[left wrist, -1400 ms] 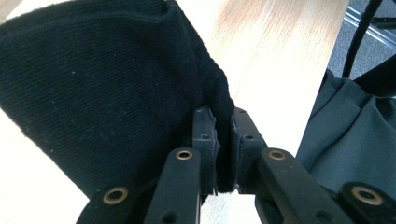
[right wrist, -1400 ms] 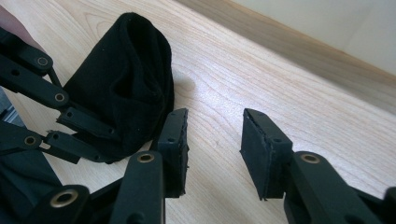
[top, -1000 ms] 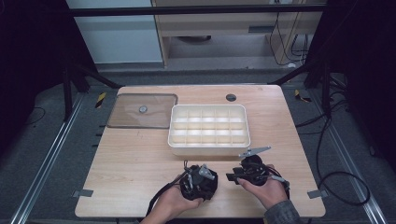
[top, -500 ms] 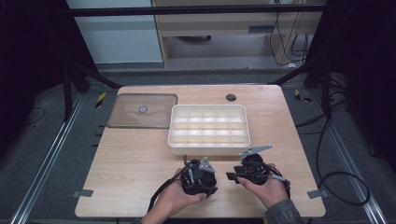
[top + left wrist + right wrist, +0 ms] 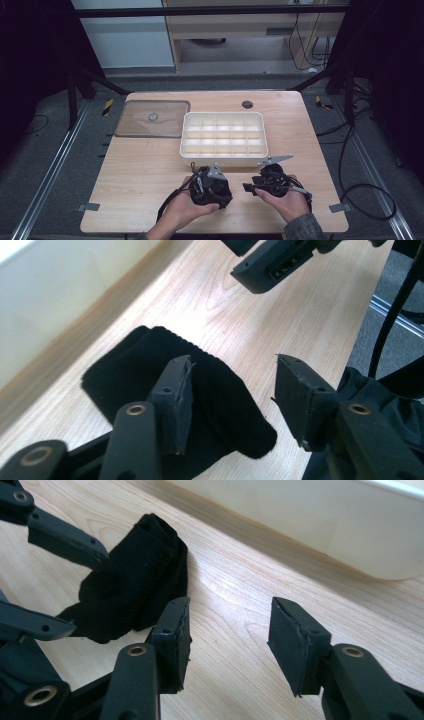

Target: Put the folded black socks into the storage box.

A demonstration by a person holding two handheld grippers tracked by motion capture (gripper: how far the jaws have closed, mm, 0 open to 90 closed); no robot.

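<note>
1. Table (image 5: 150, 170) of light wood is the biggest thing, and it carries everything else.
2. A white tray (image 5: 223, 138) with many small boxes sits near the middle, and a see-through lid (image 5: 152, 118) lies flat at its 9 o'clock, just beside it.
3. The left hand-held gripper (image 5: 230, 385) is at the tray's 6 o'clock. Its jaws have just been opening, and they now stand apart with nothing pinched.
4. The right hand-held gripper (image 5: 227, 627) is at the tray's 5 o'clock. Its jaws have also just been opening and grip nothing.
5. A black cloth (image 5: 150, 365), folded up, lies on the table between both grippers, near the tray's front wall.
</note>
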